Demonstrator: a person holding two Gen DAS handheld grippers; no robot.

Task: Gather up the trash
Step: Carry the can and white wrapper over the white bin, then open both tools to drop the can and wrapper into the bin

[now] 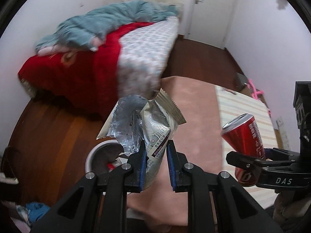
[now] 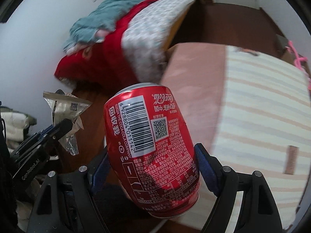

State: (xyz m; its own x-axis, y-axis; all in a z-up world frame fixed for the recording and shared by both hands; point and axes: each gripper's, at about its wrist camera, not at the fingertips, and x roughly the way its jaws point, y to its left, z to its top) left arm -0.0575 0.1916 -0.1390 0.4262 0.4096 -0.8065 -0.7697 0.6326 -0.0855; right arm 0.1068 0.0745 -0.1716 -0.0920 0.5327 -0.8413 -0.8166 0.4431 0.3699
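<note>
My left gripper is shut on a torn beige and silver snack wrapper, held up in the air; the wrapper also shows at the left of the right wrist view. My right gripper is shut on a red Coca-Cola can, tilted with its top pointing away. The can and the right gripper appear at the right of the left wrist view. A white round bin with something dark and red inside sits on the floor below the left gripper, partly hidden by it.
A bed with a red cover, patterned sheet and teal blanket stands against the far wall. A pink rug and a striped mat lie on the dark wood floor. A closed door is at the back. Clothes are piled at the lower left.
</note>
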